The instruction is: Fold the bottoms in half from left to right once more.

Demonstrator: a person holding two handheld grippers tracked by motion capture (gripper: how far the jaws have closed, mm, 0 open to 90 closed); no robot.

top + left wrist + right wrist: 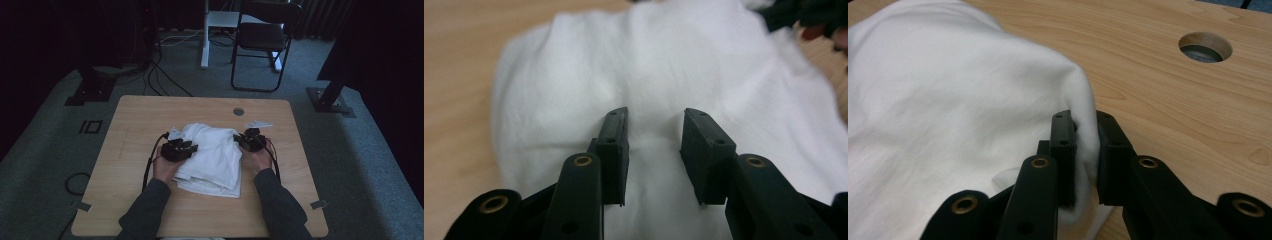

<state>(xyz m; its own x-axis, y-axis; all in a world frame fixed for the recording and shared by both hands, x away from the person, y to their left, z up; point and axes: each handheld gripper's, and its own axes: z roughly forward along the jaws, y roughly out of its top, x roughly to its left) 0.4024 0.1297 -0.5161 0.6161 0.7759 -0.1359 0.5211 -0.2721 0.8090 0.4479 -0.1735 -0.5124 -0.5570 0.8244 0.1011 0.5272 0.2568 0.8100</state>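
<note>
Resting mid-table (140, 125), the white cloth (212, 155) is flanked by 2 forearms | left gripper (654, 130) is held level over the cloth, jaws spread, nothing pinched | right gripper (1085, 135) is angled low, jaws pinched on the cloth's edge.

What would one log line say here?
work: folding white cloth | left claw: open over cloth | right claw: pinching cloth edge | surface: wooden table

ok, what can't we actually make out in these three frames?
- High view: the left claw and right claw are too small and dark to read the jaw gap.
- Left gripper view: the white cloth is blurred; its near edge is hidden behind the jaws.
- Right gripper view: the pinched cloth fold's layers are hidden between the pads; the table hole's contents are unclear.
</note>
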